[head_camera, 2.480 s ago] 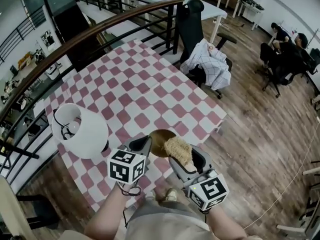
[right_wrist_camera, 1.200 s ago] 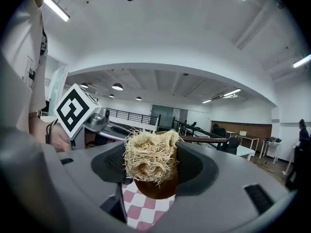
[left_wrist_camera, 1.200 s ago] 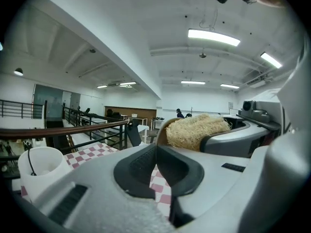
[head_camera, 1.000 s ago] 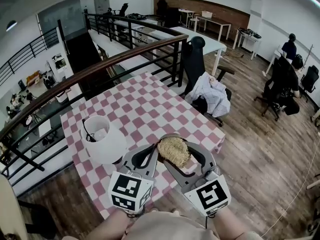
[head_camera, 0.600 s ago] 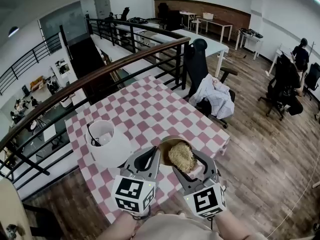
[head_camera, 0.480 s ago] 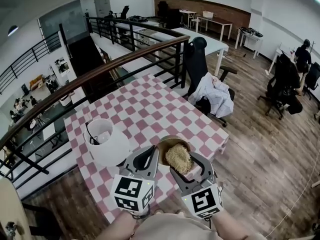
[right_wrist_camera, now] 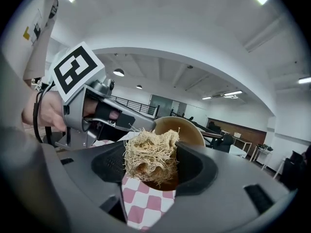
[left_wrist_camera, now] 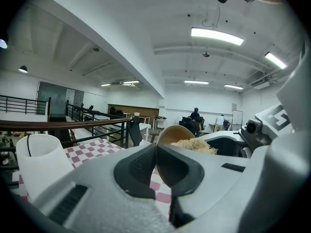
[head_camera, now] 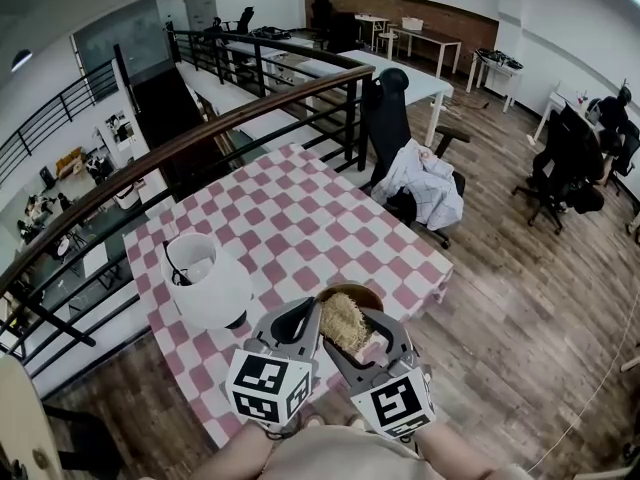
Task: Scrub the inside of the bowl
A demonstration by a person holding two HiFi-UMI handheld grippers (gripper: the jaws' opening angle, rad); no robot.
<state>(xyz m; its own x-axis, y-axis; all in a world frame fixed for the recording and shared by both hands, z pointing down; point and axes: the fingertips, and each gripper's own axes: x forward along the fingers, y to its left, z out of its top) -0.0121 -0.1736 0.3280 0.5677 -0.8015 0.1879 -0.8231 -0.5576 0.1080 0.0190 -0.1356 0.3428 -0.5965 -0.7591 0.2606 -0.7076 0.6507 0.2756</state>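
Head view: the left gripper (head_camera: 303,320) clamps the bowl (head_camera: 354,291) by its rim. The right gripper (head_camera: 352,340) grips the scrubber (head_camera: 343,324), which sits inside the bowl just ahead of its jaws.

Left gripper view: the bowl stands on edge between the jaws, its mouth facing the right gripper (round, so no long axis).

Right gripper view: the scrubber presses the inner wall, so scrubbing seems underway and unfinished.

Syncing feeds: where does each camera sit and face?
Head view: on the person's head, looking down at the checkered table; left hand-held gripper and right hand-held gripper show.
Left gripper view: rides the left one, looking along its jaws shut on the bowl's rim.
Right gripper view: rides the right one, looking at its clamped scrubber.
All three share the bowl.
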